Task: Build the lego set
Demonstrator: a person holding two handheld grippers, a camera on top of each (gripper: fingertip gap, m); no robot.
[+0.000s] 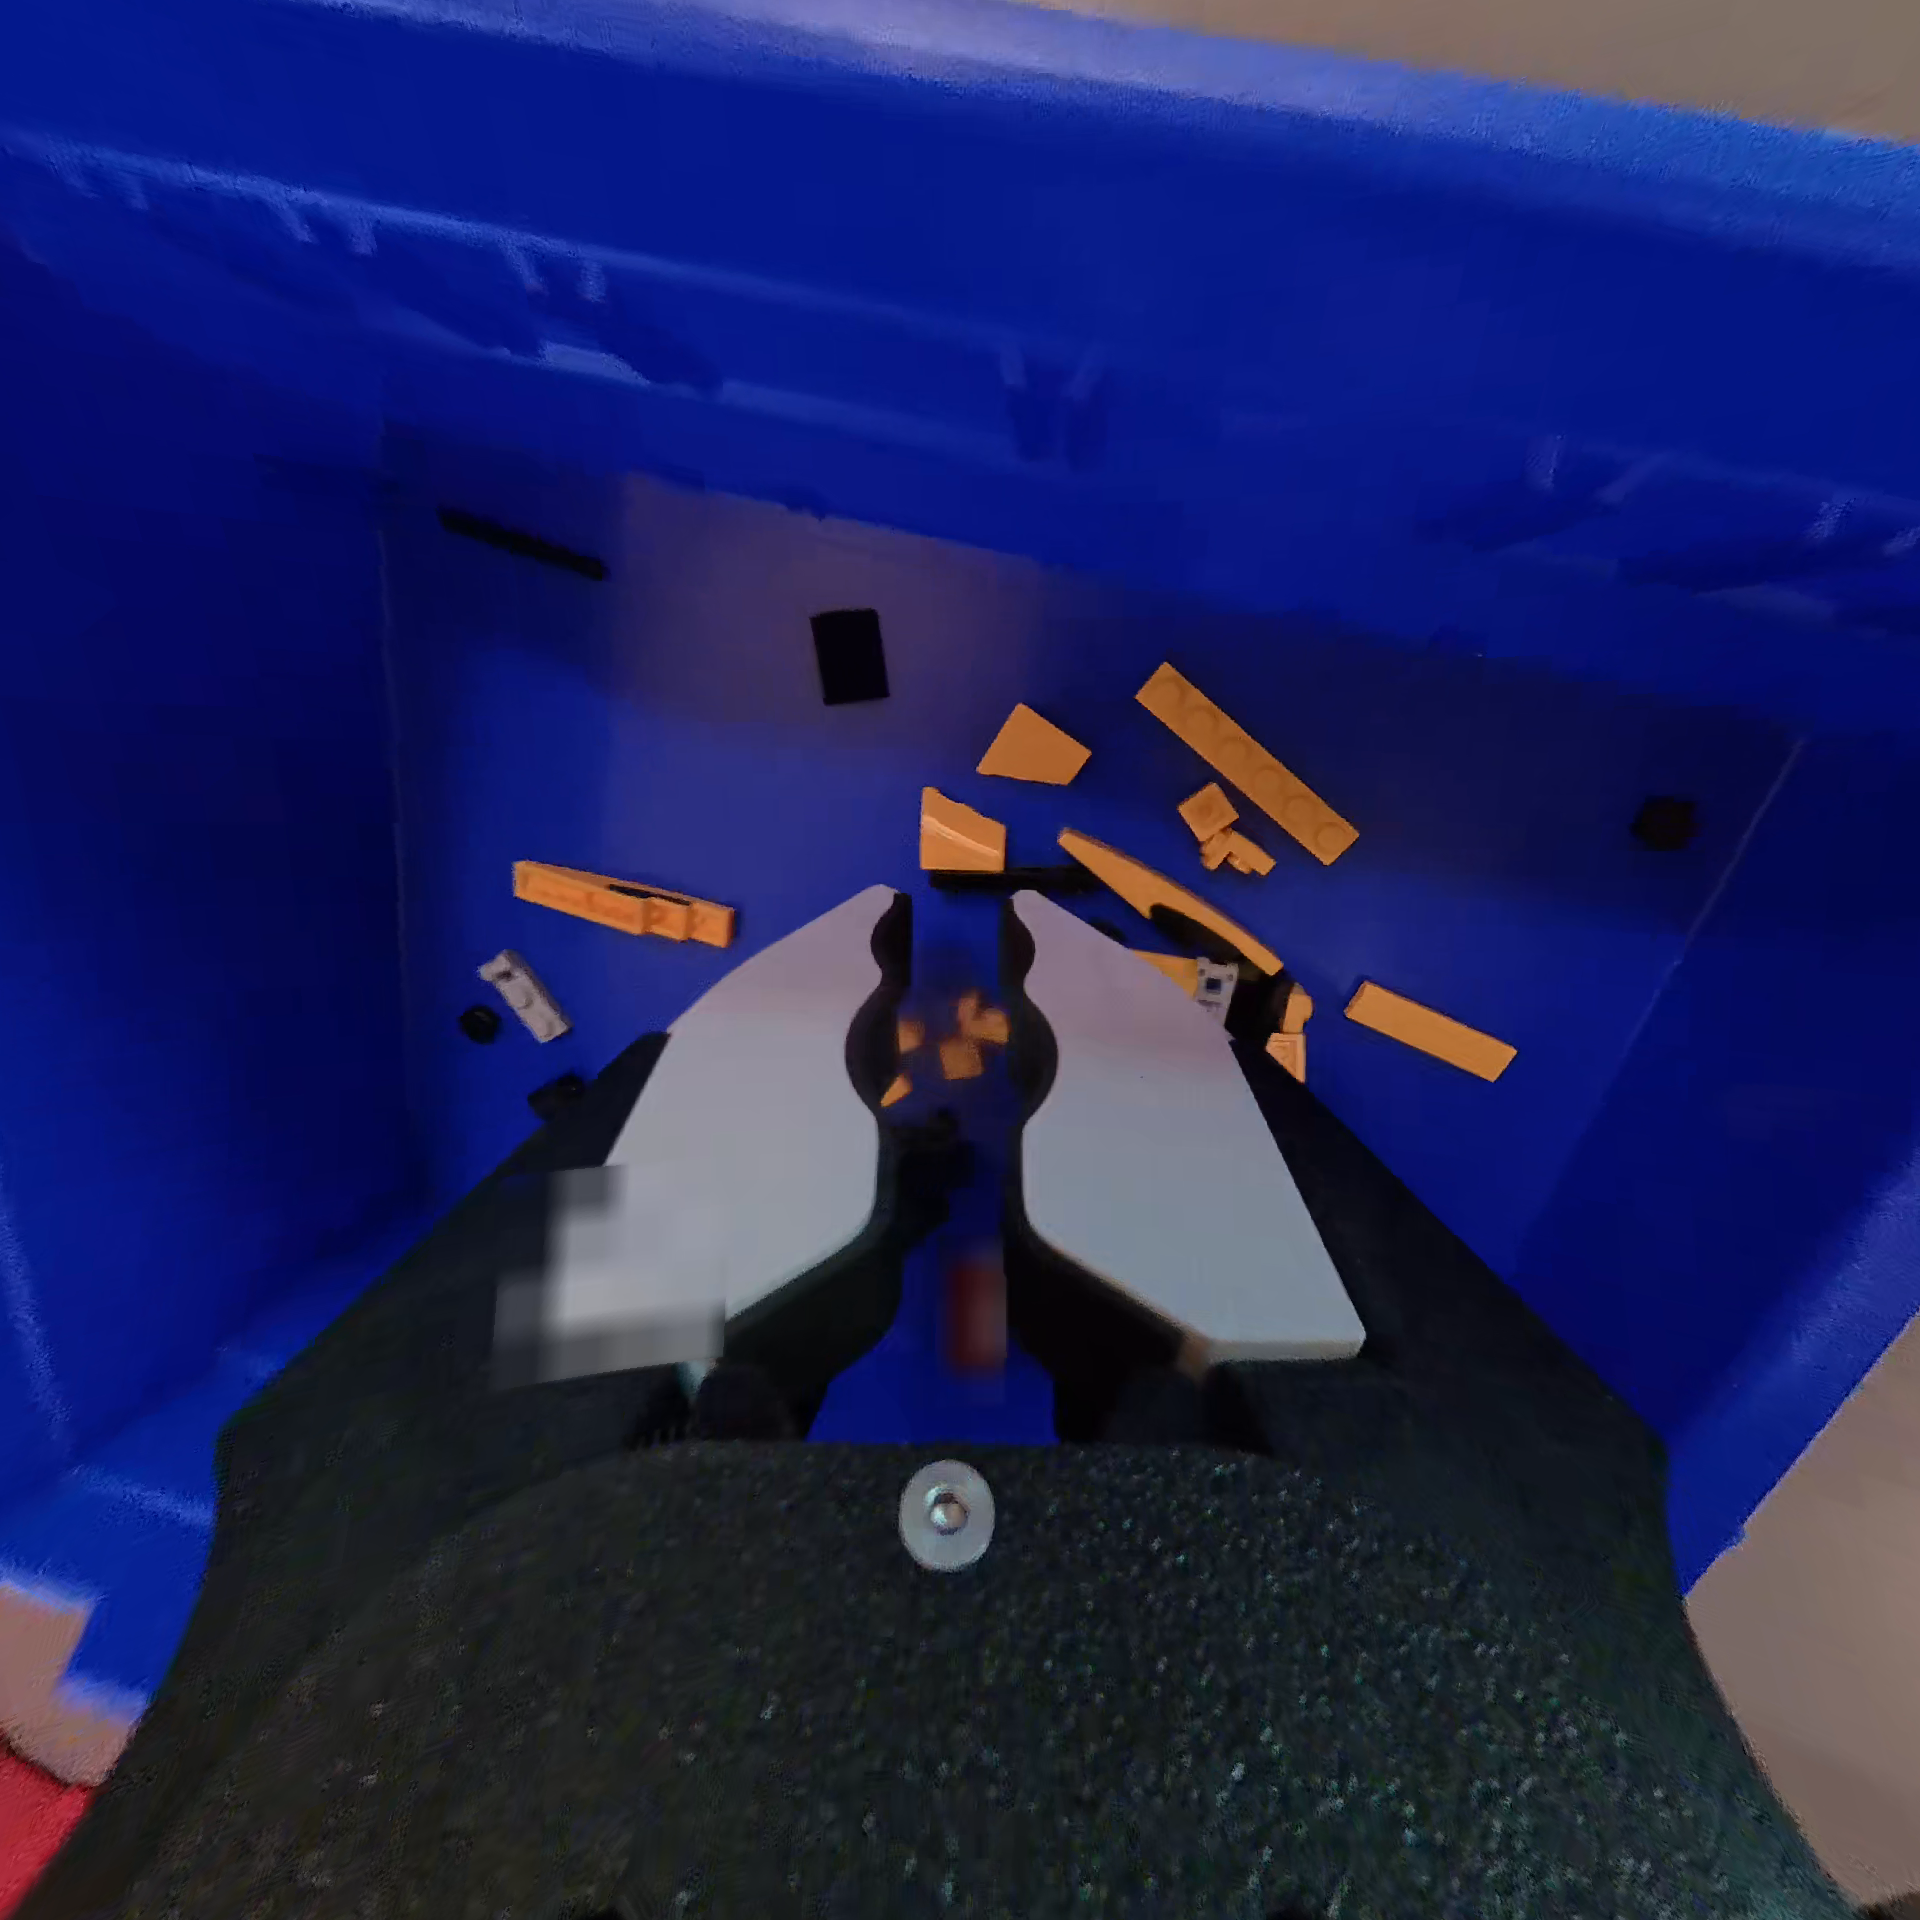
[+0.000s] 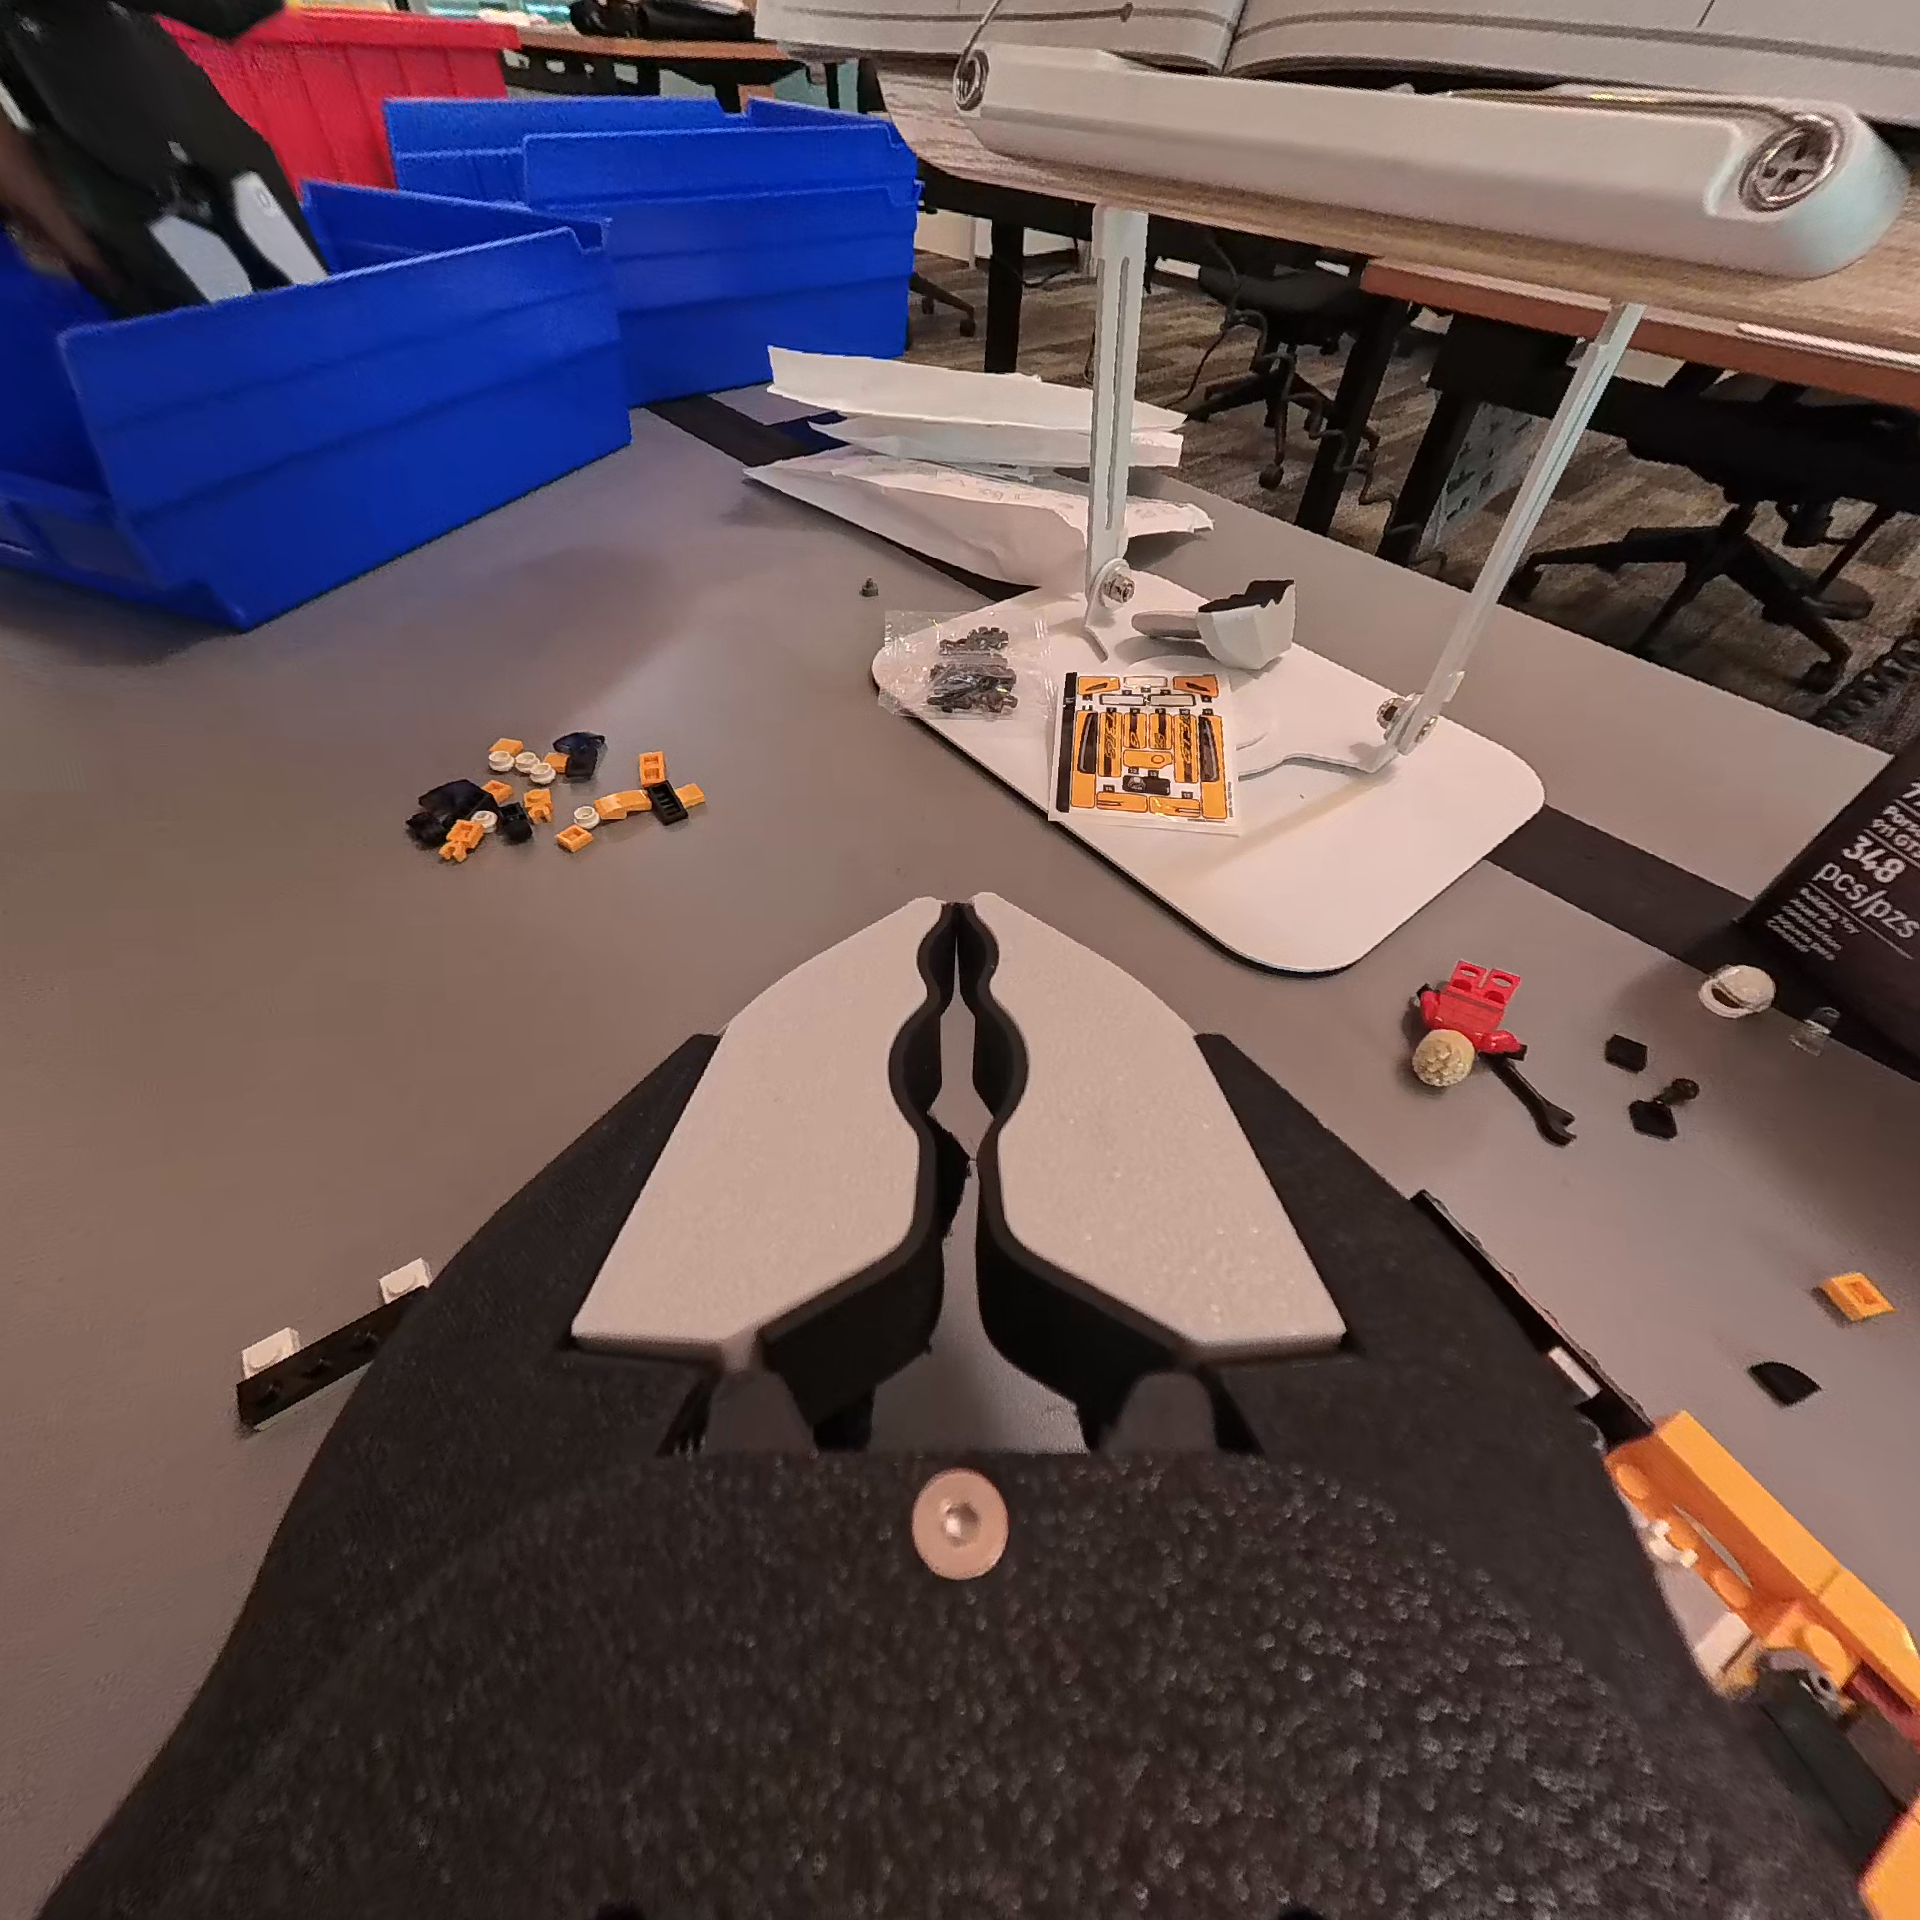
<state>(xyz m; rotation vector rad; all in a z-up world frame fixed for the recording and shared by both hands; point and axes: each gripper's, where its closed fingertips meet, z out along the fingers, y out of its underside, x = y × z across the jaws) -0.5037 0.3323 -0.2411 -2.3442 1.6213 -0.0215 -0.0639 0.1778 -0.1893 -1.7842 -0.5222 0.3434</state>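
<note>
Left gripper (image 1: 954, 904): inside blue bin (image 1: 1039, 260), fingers slightly parted, empty; black strip (image 1: 1003, 880) crosswise just beyond tips, toward far wall.

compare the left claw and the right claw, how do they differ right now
The left claw is inside a blue bin, above loose orange pieces; the right claw is over the grey table. The left claw's tips stand apart with a gap; the right claw's tips meet. Neither visibly holds anything. Both have the same grey and black build.
</note>
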